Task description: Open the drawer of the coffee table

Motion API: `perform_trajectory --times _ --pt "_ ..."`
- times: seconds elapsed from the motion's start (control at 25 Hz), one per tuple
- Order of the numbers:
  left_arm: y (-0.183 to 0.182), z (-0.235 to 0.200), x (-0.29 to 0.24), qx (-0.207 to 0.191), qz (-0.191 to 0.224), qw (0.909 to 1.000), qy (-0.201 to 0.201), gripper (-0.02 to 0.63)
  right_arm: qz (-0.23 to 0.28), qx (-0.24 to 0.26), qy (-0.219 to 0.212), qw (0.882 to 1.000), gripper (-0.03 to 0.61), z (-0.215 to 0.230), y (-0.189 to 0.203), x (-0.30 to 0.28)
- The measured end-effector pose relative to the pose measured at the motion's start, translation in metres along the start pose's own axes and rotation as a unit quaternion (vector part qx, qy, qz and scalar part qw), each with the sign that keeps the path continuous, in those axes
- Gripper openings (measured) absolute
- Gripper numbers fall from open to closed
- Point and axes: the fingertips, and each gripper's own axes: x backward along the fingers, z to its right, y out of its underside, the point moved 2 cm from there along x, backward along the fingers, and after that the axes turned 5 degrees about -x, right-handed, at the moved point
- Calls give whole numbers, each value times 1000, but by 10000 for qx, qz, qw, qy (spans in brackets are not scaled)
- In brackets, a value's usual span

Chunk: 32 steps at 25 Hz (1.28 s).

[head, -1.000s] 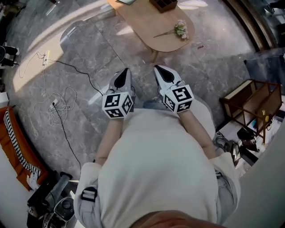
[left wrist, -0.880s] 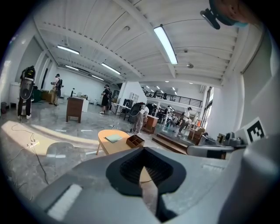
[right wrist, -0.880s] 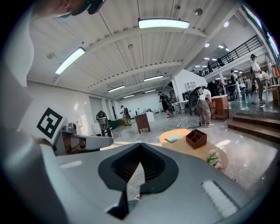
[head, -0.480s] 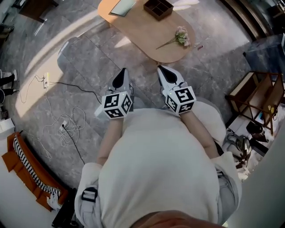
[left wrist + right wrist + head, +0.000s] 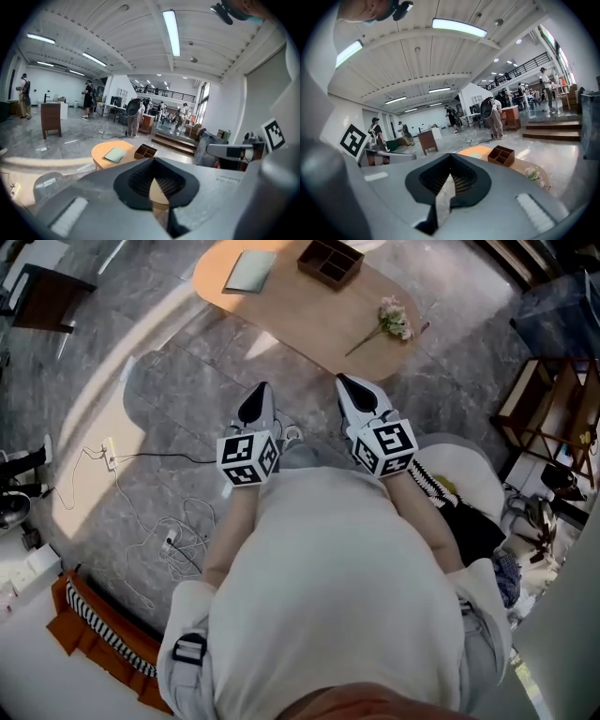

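Quick status from my end. Both claws are out in front of the person's chest, side by side and just apart, noses aimed at the oval wooden counter [image 5: 309, 320] across the grey stone floor [image 5: 169, 399]. The left claw [image 5: 260, 395] is clenched with nothing in it, and so is the right claw [image 5: 354, 393]. In each gripper view the dark pads meet at the tips and only a sliver of background shows through the gap behind them. That makes sense to me: there's nothing to grab yet, and tucked, closed claws are the easy way to carry the rig while walking up.

The counter is well apart from the claw tips, so I'd call this the approach and not the pull. On top of it sit a divided wooden tray [image 5: 330, 261], a flat green book [image 5: 249, 270] and a sprig of flowers [image 5: 394, 320] near the closest end. None of those are part of the job.

The drawer itself I can't pick out — the head view only gives me the top, and the gripper views show the edge too small to spot a front or handle. My guess is it's under the top on one side, so the claws will need to drop lower and one will have to release before hooking it.
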Motion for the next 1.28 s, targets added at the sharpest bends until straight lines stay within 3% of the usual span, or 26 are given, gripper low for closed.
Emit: perform_trajectory --times 0.44,0.8,1.28 --pt "8 -68 -47 -80 -501 9966 650 1 20 -291 955 9950 2 2 10 -43" --pt "34 -101 -90 -200 -931 9911 931 1 50 -640 1893 9798 2 38 28 -38" --pt "106 -135 -181 -455 -1472 9822 1074 1 -450 -1145 2507 9602 3 101 114 -47"
